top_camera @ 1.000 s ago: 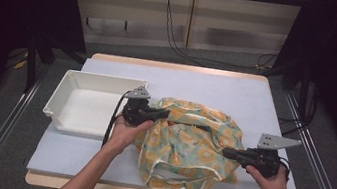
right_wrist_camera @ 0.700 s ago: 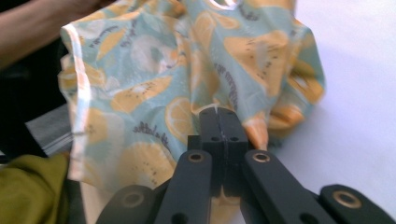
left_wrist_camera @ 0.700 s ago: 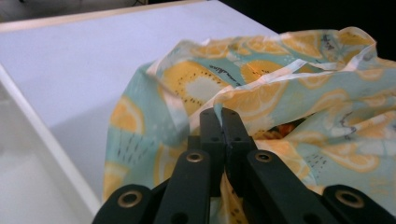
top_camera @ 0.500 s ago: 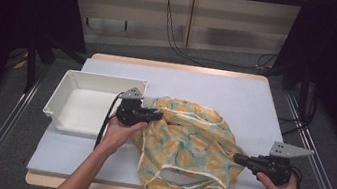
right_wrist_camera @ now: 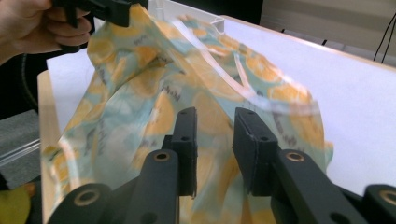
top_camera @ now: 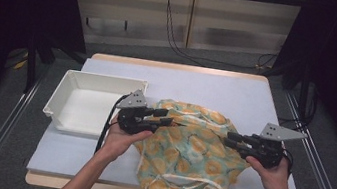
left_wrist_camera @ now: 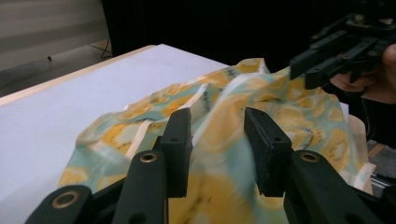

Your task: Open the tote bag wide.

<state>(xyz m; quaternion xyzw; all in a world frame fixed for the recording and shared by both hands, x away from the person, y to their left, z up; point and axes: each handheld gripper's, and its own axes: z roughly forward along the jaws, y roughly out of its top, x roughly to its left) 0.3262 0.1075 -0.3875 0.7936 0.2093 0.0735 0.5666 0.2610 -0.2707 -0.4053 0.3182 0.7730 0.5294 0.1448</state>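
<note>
Both grippers have let go since the earlier frames: a second ago each was clamped on an edge of the cloth (top_camera: 187,150), and now their jaws have just been opening, with fabric between them but no longer pinched. The right gripper (top_camera: 231,139), which half a second ago was pulled out toward the right edge of the table, now sits closer in, at the cloth's right side. The left gripper (top_camera: 167,118) is at much the same place as before, at the cloth's upper left corner.

The cloth, pale green with an orange citrus print, lies crumpled on the table (top_camera: 218,89), near the front and a little right of centre, its lower hem reaching close to the front edge. In the left gripper view the cloth (left_wrist_camera: 289,116) runs between the two black jaws, which stand partly apart with a clear gap to the fabric on each side. The right gripper view shows the same: the cloth (right_wrist_camera: 205,70) rises loosely between and beyond jaws that are partly open and not pressing on it.

A white tray (top_camera: 62,96) stands on the table's left part, just beside the left gripper and apart from the cloth. Each hand (top_camera: 125,136) grips its tool from the near side.
</note>
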